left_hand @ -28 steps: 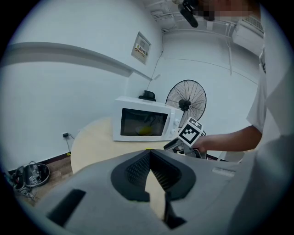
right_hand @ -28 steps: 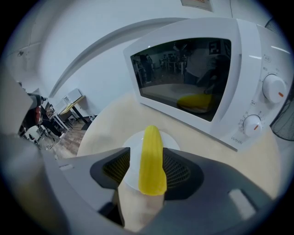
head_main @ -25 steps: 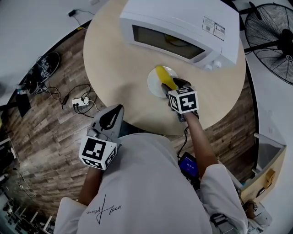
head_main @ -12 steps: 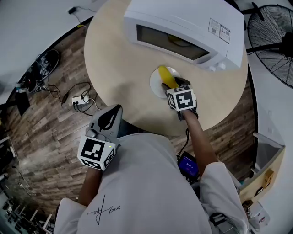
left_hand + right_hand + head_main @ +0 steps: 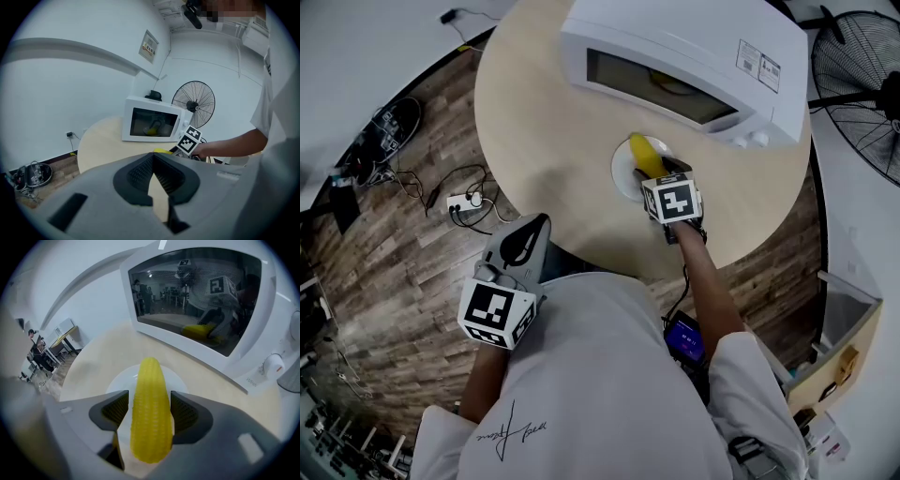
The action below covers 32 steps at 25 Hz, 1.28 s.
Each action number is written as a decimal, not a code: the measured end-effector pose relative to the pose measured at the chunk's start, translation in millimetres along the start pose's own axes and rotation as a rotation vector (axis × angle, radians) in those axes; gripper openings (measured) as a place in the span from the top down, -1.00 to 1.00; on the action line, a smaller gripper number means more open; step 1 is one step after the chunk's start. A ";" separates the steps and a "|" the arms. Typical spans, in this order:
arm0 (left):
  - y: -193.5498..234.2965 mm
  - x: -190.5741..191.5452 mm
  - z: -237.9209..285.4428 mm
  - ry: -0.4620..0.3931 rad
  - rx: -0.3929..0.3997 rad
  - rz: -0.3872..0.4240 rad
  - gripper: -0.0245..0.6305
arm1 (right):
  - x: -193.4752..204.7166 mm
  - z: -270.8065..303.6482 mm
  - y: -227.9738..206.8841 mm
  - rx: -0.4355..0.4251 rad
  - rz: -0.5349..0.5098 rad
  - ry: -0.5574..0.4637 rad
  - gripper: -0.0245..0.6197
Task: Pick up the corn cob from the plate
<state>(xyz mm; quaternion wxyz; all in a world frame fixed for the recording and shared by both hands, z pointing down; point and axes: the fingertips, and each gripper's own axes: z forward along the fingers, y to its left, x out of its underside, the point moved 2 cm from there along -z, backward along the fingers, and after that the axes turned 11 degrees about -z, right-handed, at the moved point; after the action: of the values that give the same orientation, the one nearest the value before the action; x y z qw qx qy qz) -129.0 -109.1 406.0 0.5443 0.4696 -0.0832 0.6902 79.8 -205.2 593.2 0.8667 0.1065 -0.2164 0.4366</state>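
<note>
Half corn cob (image 5: pixel 643 154) hidden, under right gripper (image 5: pixel 664 172)

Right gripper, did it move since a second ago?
Yes. The right gripper crept further over the white plate, toward the microwave. Its jaws have just been opening, with the corn cob between them, ungripped.

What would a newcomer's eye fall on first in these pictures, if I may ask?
The bright yellow corn cob stands out first: it lies on a white plate on the round table, between the open jaws of the right gripper, which have just been opening. Just behind the plate sits a large white microwave with a dark door.
</note>
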 end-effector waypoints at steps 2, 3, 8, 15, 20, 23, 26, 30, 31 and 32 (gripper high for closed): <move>0.9 -0.3 0.6 0.000 0.001 -0.001 0.95 | 0.2 1.9 0.0 0.008 -0.002 0.006 0.00; 1.3 -0.4 0.9 0.001 0.002 -0.002 0.95 | 0.3 3.2 -0.1 0.011 -0.003 0.007 0.00; 3.3 0.0 1.4 0.004 0.001 -0.005 0.95 | 0.6 8.5 -0.7 0.017 -0.007 0.014 0.00; 4.3 -1.1 0.5 0.004 -0.001 -0.006 0.95 | 2.4 13.5 -1.0 0.028 -0.031 0.030 0.00; 5.9 -1.1 -0.5 -0.002 -0.006 -0.012 0.95 | 2.7 15.6 -0.3 0.014 -0.026 0.024 0.02; 4.8 -0.6 -0.9 -0.007 -0.007 -0.018 0.95 | 2.3 14.5 -0.8 0.011 -0.023 0.026 0.05; 2.7 0.5 -1.2 -0.004 -0.005 -0.015 0.95 | 1.8 13.4 -1.1 0.013 -0.021 0.027 0.07; 0.1 1.8 -3.0 -0.009 -0.005 -0.016 0.95 | 2.8 15.5 -0.2 0.003 -0.019 0.019 0.08; -0.3 1.7 -3.6 -0.011 -0.005 -0.018 0.95 | 2.8 15.2 -0.3 0.003 -0.016 0.017 0.08; -0.6 1.7 -4.2 -0.013 -0.004 -0.020 0.95 | 2.6 14.7 -0.4 0.004 -0.014 0.015 0.08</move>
<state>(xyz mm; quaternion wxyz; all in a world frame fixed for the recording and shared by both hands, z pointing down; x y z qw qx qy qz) -130.8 -105.0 404.7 0.5514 0.4738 -0.0834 0.6816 77.3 -209.1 607.4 0.8711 0.1063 -0.2083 0.4319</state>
